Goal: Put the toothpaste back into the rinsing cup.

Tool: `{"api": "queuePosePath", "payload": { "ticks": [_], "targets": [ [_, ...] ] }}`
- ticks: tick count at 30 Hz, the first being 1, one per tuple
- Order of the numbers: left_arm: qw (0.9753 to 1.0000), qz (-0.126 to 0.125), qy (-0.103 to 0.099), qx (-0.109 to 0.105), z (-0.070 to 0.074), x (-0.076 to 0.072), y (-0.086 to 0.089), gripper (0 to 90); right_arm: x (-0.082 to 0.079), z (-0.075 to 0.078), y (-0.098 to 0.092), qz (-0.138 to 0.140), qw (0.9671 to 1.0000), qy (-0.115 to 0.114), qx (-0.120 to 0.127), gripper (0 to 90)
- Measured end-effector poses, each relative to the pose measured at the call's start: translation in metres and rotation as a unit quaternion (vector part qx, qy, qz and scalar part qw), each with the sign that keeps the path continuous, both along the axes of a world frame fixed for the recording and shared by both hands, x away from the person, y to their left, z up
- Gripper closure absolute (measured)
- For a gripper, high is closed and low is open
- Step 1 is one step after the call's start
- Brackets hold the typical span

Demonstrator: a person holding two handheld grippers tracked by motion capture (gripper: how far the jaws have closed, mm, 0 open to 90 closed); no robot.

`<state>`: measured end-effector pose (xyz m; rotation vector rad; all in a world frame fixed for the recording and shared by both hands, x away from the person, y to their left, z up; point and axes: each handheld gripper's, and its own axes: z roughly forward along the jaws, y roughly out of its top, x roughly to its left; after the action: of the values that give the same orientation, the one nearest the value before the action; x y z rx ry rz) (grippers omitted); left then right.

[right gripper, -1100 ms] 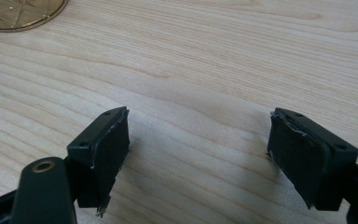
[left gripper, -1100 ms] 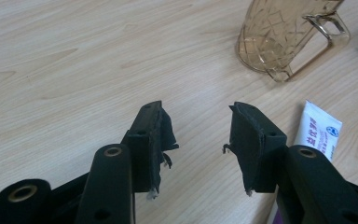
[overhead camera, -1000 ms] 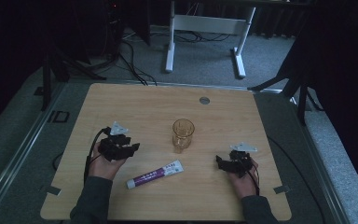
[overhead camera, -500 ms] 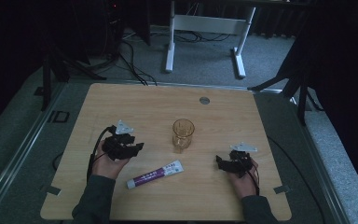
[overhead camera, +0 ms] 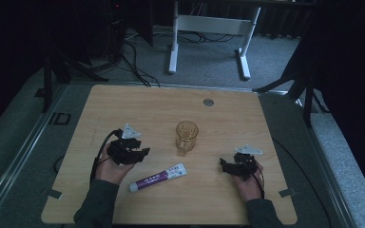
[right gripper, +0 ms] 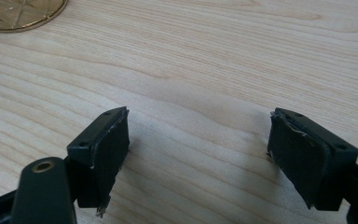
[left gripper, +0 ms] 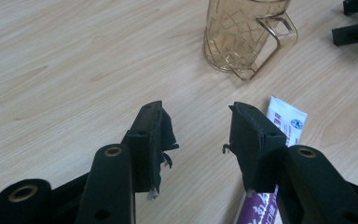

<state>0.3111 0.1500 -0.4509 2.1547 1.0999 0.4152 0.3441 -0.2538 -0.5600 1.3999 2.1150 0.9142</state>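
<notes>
- The left gripper (left gripper: 198,135) hangs with jaws partly apart and empty; the tube (overhead camera: 158,177) lies flat on the table (overhead camera: 123,102) just beside its right jaw, near the cup (overhead camera: 186,137).
- Closing from here could catch only the tube's crimped end and let it slip or swing.
- The right gripper (right gripper: 198,154) gapes wide, empty, over bare wood.
- A sideways sweep could tip the cup.
</notes>
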Motion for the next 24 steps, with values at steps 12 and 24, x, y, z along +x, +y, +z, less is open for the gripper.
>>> {"api": "queuePosePath", "payload": {
  "ticks": [12,24],
  "targets": [
    [0.9996,-0.021,0.009,0.019,0.003,-0.004,-0.008,54.4,0.0,0.0,0.0,0.0,1.0,0.0,0.0,20.5],
    [0.9986,-0.037,0.02,0.031,0.006,-0.008,-0.013,54.5,0.0,0.0,0.0,0.0,1.0,0.0,0.0,20.5]
  ]
}}
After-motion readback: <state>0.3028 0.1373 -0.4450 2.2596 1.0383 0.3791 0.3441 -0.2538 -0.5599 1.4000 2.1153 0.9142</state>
